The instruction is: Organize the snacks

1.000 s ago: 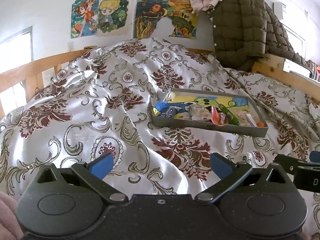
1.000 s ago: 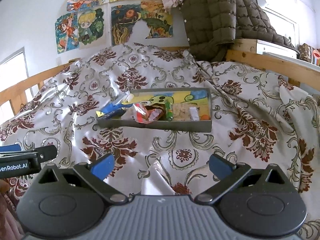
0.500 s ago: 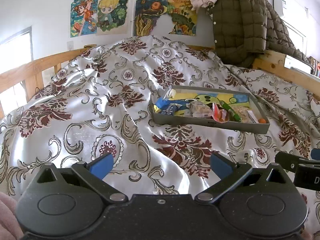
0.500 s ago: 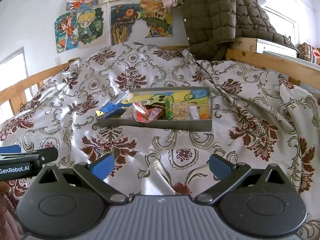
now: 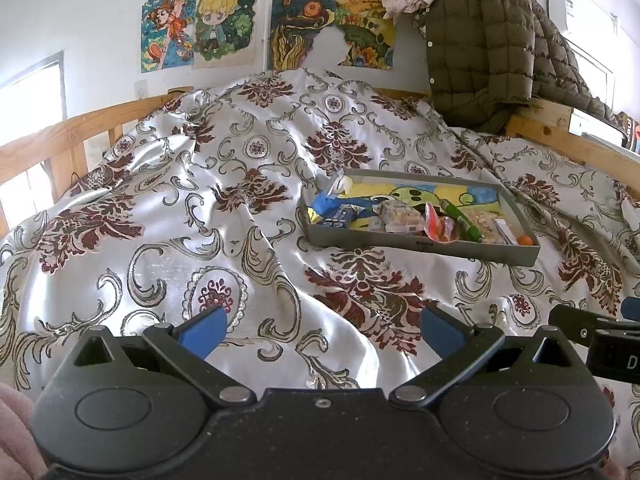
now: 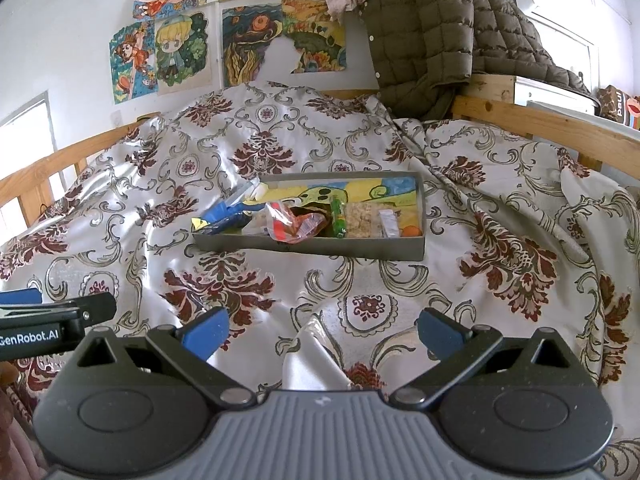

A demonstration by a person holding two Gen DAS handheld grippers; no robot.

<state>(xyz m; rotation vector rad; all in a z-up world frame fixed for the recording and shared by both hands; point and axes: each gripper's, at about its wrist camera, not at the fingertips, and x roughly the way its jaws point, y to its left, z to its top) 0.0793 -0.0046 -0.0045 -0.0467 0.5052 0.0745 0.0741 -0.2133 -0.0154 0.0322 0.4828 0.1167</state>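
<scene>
Well beyond both jaws, snack tray (image 5: pixel 420 246) (image 6: pixel 312 246)

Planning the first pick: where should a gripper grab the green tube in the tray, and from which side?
Grip the green tube across its middle, coming from above. It lies flat, running front to back in the tray, with a red wrapper and a cracker pack close on either side, so a low approach looks blocked.

Left gripper (image 5: pixel 322 330) gapes above bedspread (image 5: pixel 168 216), tray (image 5: pixel 416 246) beyond.
</scene>
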